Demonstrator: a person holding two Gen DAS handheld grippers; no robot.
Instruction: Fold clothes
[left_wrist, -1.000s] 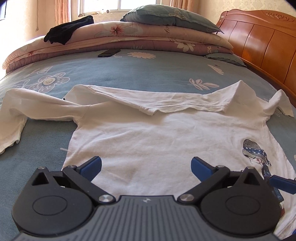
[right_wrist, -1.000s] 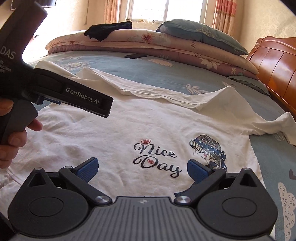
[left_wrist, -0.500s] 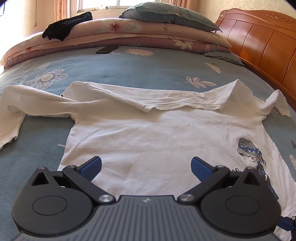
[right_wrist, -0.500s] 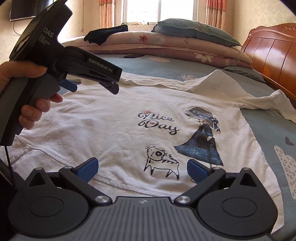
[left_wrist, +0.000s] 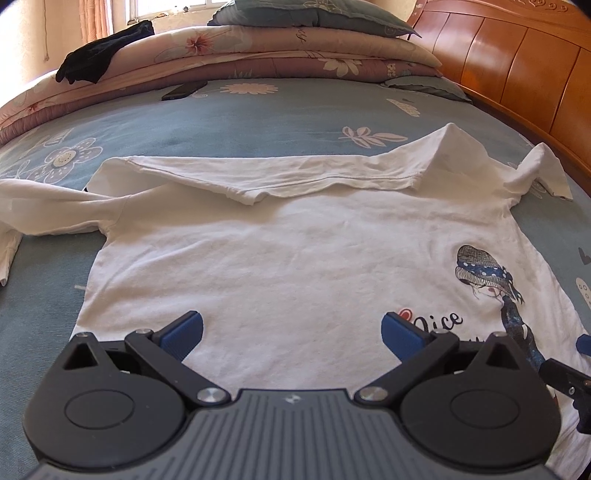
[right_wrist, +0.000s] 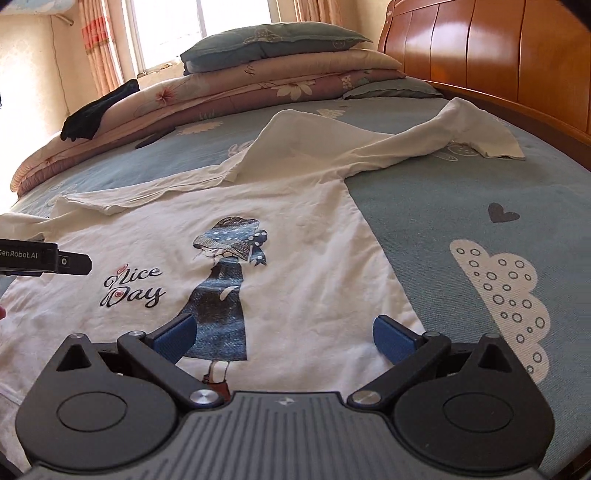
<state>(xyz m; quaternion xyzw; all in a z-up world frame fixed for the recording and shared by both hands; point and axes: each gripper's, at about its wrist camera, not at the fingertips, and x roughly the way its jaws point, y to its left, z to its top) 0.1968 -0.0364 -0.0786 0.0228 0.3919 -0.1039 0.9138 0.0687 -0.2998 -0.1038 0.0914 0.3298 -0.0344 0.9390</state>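
White tee (left_wrist: 295, 266) lies flat on the bed (left_wrist: 258, 122), far edge already flipped over. Both grippers hover at the near hem w/ fingers spread wide — left gripper (left_wrist: 291, 326), right gripper (right_wrist: 282, 334), nothing held. Imo each should pinch a near corner, both layers, then lift evenly — no bunching.

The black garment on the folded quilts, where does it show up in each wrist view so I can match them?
Left wrist view: the black garment lies top left, on the end of the folded quilts.
Right wrist view: the black garment lies upper left, on the same quilt end.
Shared landmark: the blue-grey pillow atop the quilts, to the garment's right.
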